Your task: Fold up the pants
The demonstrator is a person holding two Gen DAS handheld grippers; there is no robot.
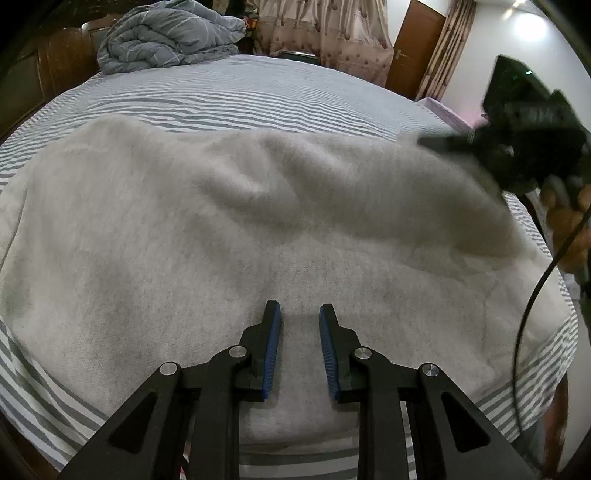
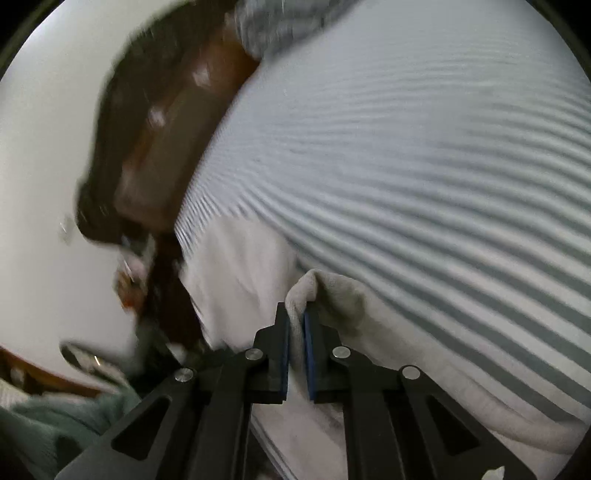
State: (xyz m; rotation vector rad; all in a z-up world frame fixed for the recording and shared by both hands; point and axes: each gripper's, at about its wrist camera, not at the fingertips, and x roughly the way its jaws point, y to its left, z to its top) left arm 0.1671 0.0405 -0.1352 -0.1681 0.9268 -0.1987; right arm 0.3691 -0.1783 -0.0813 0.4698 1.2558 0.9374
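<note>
Blue pads (image 1: 272,350) of the left claw (image 1: 300,314) stand apart above the pants (image 1: 184,221). Right claw (image 2: 296,321) is clamped on a pants edge, the striped bed (image 2: 424,166) beyond it.

pants (image 1: 207,236): pale grey, plain, fuzzy knit. bedsheet (image 1: 229,99): grey/white stripes. duvet (image 1: 173,33) at far end: blue-grey w/ thin white lines. both grippers: black frame, blue pads (image 1: 272,350), silver pivot screws. curtain (image 1: 321,29): pinkish-beige, patterned. door (image 1: 415,44): brown wood. wall (image 2: 40,147): white. headboard (image 2: 159,147): dark brown, glossy.

Light grey pants (image 1: 229,236) lie spread across the bed, one edge lifted.
</note>
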